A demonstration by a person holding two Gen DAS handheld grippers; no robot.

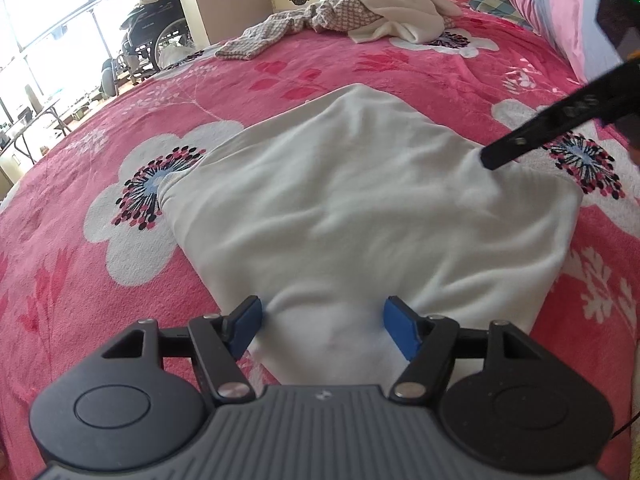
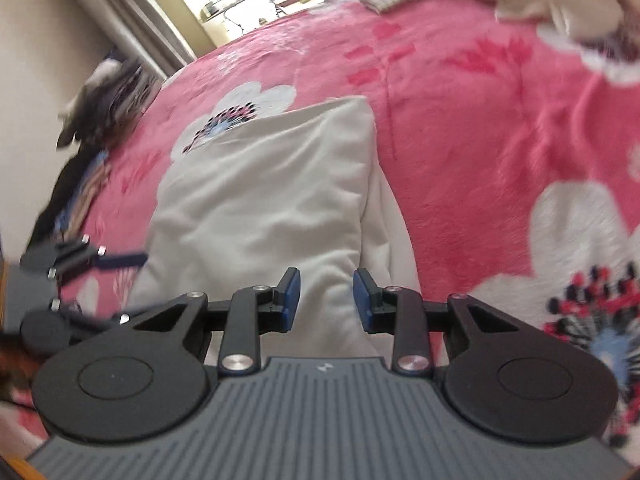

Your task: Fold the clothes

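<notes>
We see a soft white garment (image 1: 360,208) folded on a fuzzy pink flowered blanket (image 1: 80,280) — both grippers (image 1: 322,330) (image 2: 326,300) spread, pinching nothing.

The white garment (image 1: 360,208) is soft, fuzzy cloth. The pink blanket (image 1: 100,280) looks thick and fluffy. The left gripper (image 1: 322,322) is dull black plastic with shiny metal pins and blue rubbery pads (image 1: 400,332).

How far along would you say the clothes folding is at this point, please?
Done: the white garment lies doubled into a compact shape on the pink blanket. In hand: nothing is gripped; the left gripper and right gripper are both open over its near edge. Left: the checked garment and cream cloth sit crumpled at the far end.
</notes>
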